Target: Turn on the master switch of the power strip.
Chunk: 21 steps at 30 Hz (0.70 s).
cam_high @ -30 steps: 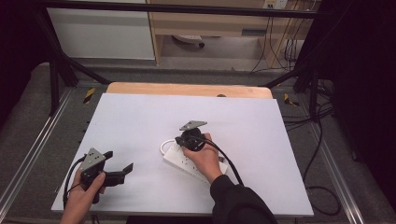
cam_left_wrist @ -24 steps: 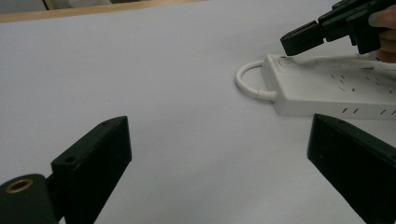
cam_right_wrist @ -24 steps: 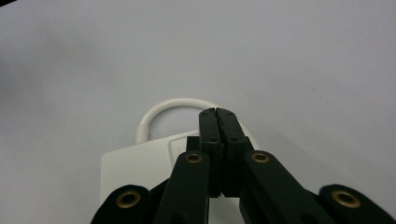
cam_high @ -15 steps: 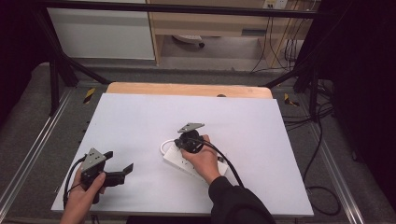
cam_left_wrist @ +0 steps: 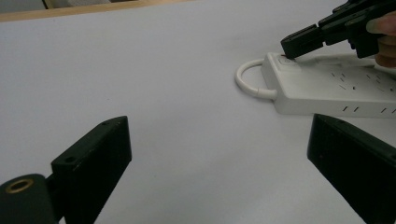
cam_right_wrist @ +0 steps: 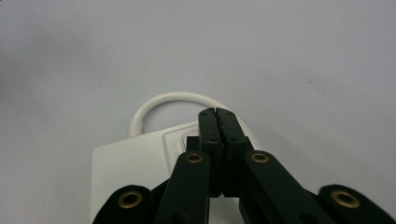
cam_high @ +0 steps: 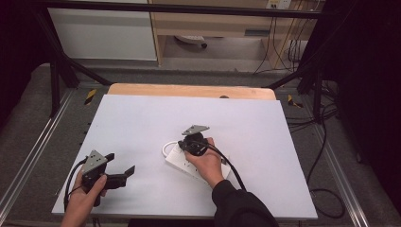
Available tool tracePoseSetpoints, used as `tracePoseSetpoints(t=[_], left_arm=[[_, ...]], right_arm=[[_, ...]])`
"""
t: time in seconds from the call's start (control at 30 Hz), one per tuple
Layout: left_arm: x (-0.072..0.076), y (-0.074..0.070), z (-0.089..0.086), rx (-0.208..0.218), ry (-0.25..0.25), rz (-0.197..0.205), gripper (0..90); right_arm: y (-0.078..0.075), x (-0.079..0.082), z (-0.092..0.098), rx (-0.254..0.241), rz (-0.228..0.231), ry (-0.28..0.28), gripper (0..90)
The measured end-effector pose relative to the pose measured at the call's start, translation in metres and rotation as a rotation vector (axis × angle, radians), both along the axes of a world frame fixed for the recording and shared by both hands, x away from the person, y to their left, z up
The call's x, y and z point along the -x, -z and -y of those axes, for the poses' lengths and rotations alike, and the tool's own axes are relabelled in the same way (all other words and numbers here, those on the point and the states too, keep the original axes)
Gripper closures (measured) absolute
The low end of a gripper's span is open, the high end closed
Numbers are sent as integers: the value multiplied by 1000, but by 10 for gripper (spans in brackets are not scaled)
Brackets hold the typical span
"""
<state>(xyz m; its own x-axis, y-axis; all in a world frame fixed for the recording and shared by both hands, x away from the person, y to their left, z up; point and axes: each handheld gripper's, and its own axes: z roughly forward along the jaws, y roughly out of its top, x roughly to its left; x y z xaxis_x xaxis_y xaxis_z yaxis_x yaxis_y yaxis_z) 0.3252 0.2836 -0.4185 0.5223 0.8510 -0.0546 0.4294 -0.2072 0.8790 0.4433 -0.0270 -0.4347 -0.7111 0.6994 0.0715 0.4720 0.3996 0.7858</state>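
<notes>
- The right claw (cam_right_wrist: 218, 113), pressed together with nothing in it, pushes its tip on the switch end of the white power strip (cam_high: 189, 163) in the middle of the surface (cam_high: 142, 118).
- It can slip off the button.
- A hard push can slide the strip, because the spread left claw (cam_high: 118, 163), lower left, is not holding it.
</notes>
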Motion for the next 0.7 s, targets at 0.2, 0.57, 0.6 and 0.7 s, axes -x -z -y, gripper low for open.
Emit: tracePoseSetpoints(t=[0.2, 0.57, 0.6, 0.7], left_arm=[[0, 0, 0, 1, 0, 1, 63], [0, 0, 0, -1, -1, 2, 63], [0, 0, 0, 0, -1, 2, 63], [0, 0, 0, 0, -1, 2, 63]], right_arm=[[0, 1, -1, -1, -5, -2, 900], [-2, 1, -3, 2, 0, -5, 900], [-3, 2, -3, 1, 1, -3, 900], [-3, 2, -5, 2, 3, -8, 900]])
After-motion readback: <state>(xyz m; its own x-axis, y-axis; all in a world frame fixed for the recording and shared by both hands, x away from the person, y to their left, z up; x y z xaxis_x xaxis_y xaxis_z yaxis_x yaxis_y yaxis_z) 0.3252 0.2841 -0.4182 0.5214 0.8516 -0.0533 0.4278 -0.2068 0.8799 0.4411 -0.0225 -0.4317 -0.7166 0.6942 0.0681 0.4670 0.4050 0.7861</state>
